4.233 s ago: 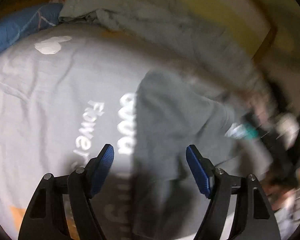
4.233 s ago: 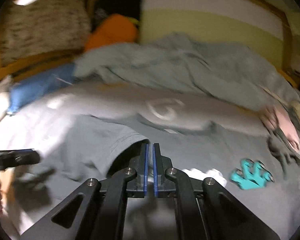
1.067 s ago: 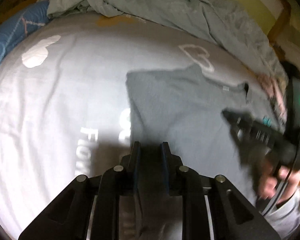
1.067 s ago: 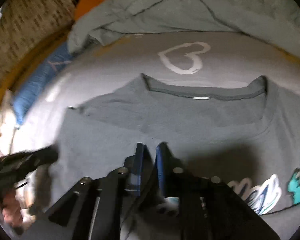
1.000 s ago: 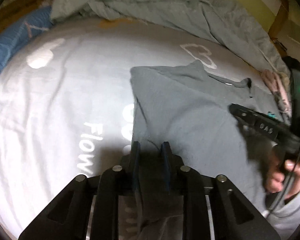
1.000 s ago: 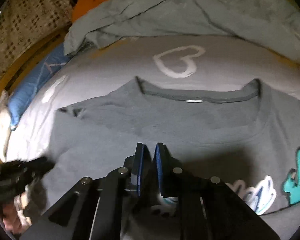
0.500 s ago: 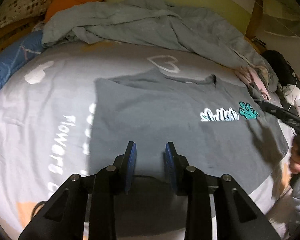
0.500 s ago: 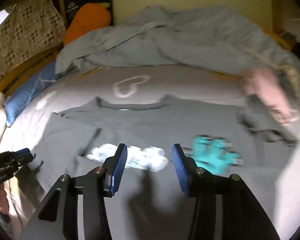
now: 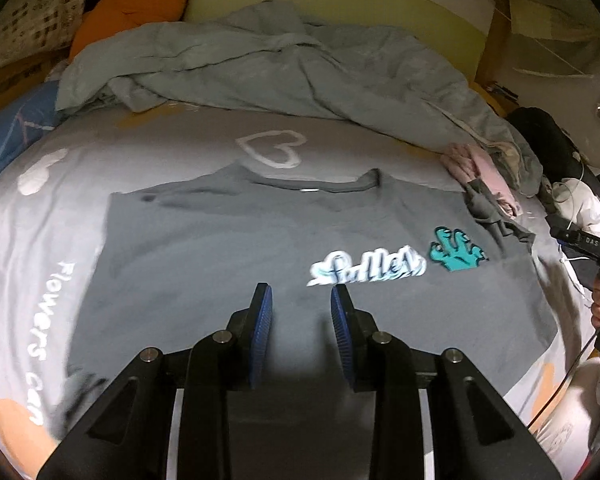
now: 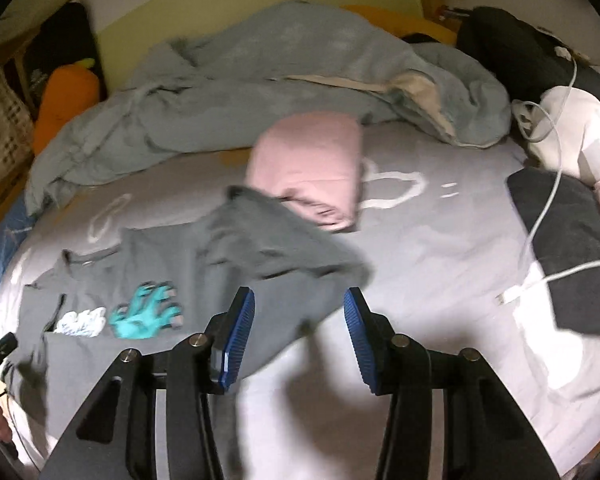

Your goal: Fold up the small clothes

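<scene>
So the grey t-shirt (image 9: 228, 248) is lying spread out on the bed sheet (image 9: 32, 240), neck toward the rumpled blanket (image 9: 284, 72), left sleeve already tucked in, right sleeve (image 10: 268, 236) bunched up against the pink folded garment (image 10: 312, 164). Looks like we're between folds. Left gripper (image 9: 301, 312) hovers over the hem with its jaws apart, holding nothing. Right gripper (image 10: 299, 320) is spread wide and empty too, over the shirt's right edge. Next up is probably grabbing that messy right sleeve and folding it in. A second ago both were clamped on the fabric laying the left side over; now they've let go and backed off
</scene>
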`<action>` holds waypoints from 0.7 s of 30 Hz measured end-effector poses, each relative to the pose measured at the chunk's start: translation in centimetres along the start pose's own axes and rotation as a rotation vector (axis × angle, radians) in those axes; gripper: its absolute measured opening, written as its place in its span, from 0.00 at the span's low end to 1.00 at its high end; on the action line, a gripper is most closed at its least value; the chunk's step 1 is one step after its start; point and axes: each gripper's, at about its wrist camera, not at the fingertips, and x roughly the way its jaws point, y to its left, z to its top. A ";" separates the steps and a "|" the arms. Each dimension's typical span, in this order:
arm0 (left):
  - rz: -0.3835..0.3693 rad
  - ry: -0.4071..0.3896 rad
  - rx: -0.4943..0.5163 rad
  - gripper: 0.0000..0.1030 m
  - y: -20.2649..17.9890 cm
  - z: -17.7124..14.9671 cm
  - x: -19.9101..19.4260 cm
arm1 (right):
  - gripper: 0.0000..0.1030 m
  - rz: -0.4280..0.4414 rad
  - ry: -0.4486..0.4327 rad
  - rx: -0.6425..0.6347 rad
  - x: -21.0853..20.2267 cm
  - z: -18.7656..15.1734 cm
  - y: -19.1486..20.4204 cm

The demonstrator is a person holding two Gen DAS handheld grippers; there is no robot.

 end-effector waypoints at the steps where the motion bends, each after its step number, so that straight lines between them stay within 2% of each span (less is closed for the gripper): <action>1: -0.008 0.010 -0.002 0.29 -0.5 0.0 0.4 | 0.47 0.001 0.005 0.002 0.4 0.4 -0.9; 7: -0.055 0.074 0.016 0.29 -3.7 0.0 2.8 | 0.47 0.068 0.057 -0.009 4.8 2.0 -4.3; 9: -0.051 0.081 0.033 0.29 -4.4 -0.2 3.3 | 0.47 0.124 0.083 -0.032 6.1 1.8 -4.4; 11: -0.063 0.092 0.032 0.30 -4.8 -0.4 3.8 | 0.47 0.245 0.145 -0.080 7.1 1.1 -3.7; 12: -0.079 0.103 0.025 0.30 -4.9 -0.5 4.2 | 0.47 0.234 0.146 -0.100 7.3 0.9 -3.5; 14: -0.116 0.122 -0.001 0.32 -5.2 -0.9 5.1 | 0.47 0.145 0.128 -0.138 7.7 0.6 -3.1; 15: -0.121 0.126 -0.011 0.32 -5.3 -1.2 5.6 | 0.47 0.130 0.132 -0.124 8.0 0.6 -3.2; 17: -0.100 0.103 0.000 0.34 -5.8 -1.8 6.1 | 0.47 0.134 0.147 -0.066 8.7 0.5 -3.7; 19: -0.089 0.047 0.020 0.41 -6.1 -2.4 6.1 | 0.47 0.113 0.116 -0.055 8.5 0.6 -3.8; 21: -0.080 -0.021 0.044 0.51 -6.4 -3.1 6.2 | 0.20 0.101 0.060 -0.078 7.9 0.6 -3.5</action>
